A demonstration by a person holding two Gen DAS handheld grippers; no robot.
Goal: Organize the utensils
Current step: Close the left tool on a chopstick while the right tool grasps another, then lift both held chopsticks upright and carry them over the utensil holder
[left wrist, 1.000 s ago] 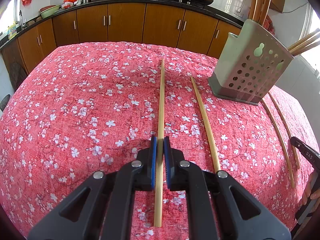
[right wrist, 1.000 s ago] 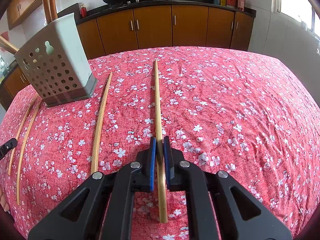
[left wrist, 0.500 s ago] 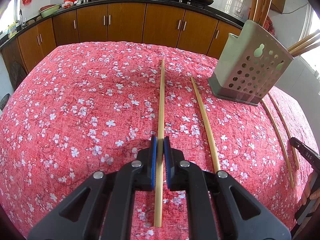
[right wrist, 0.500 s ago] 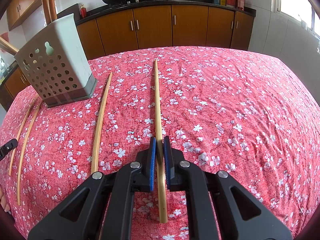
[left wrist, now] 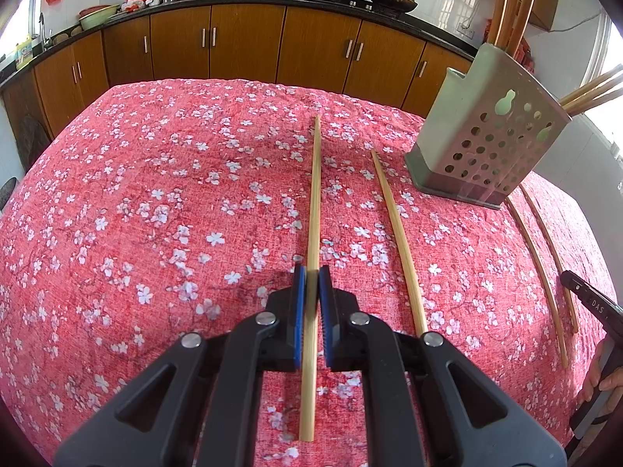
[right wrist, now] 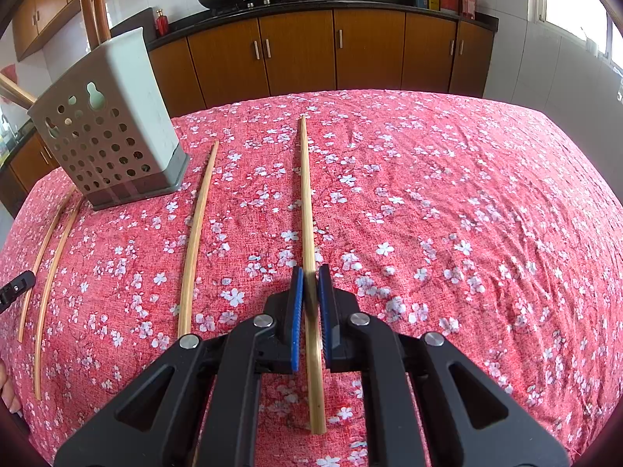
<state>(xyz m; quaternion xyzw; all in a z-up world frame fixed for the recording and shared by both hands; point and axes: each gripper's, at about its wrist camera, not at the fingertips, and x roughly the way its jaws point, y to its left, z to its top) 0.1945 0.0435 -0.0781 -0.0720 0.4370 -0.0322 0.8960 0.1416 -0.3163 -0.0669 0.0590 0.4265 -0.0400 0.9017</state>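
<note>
Through your left wrist camera, your left gripper has its jaws pinching a chopstick near its lower end, the rest of the stick running ahead of you over the flowered cloth of the table. Just to its right a second chopstick lies loose on the cloth, and farther right two thinner sticks lie side by side beyond the perforated holder. That holder already has several sticks standing in it, so some of the sorting looks done; I count four on the cloth from here, plus whatever you carry. At the right edge a hand grips a dark handle, so that side is tight. The left half of the cloth is bare, plenty of room to swing there.

Over to your right wrist camera: your right gripper is pinching a chopstick too, again low on the shaft. Left of it lies one loose chopstick, then the holder, standing up off the cloth, with two thin sticks past it near the table's left edge. The far edge drops off toward the cabinets, well apart. To your right the cloth is open and wrinkled, nothing in the way. Whether either held stick is clear of the cloth, I cannot tell.
</note>
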